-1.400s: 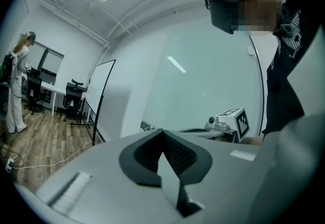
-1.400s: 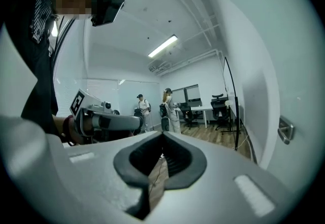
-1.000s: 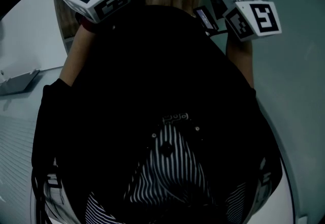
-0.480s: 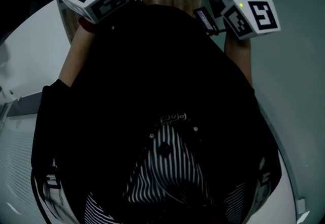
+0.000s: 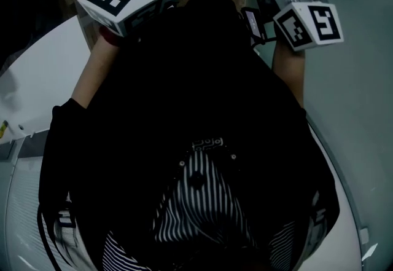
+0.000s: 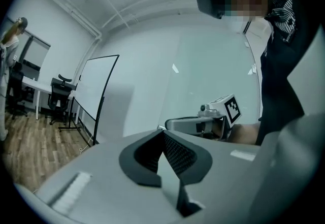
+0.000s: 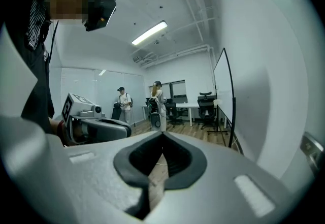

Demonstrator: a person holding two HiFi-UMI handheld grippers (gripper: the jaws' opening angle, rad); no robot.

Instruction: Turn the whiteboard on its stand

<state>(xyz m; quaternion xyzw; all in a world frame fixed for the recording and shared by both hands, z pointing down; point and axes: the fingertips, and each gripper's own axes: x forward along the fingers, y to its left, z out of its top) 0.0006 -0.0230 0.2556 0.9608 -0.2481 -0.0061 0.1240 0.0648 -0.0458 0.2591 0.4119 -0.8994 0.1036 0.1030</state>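
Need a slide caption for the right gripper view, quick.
Right gripper, jaws shut and empty, with the left gripper alongside and a black-framed whiteboard at right.

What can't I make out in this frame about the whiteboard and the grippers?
- Left gripper and right gripper: jaw tips cut off by the head view's top edge.
- Whiteboard stand: hidden in the head view by the person's torso.
- Distant people: too small in the right gripper view.

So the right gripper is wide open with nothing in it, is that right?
Not quite. The right gripper is shut, its jaws pressed together, with nothing in it. The right gripper view shows that.
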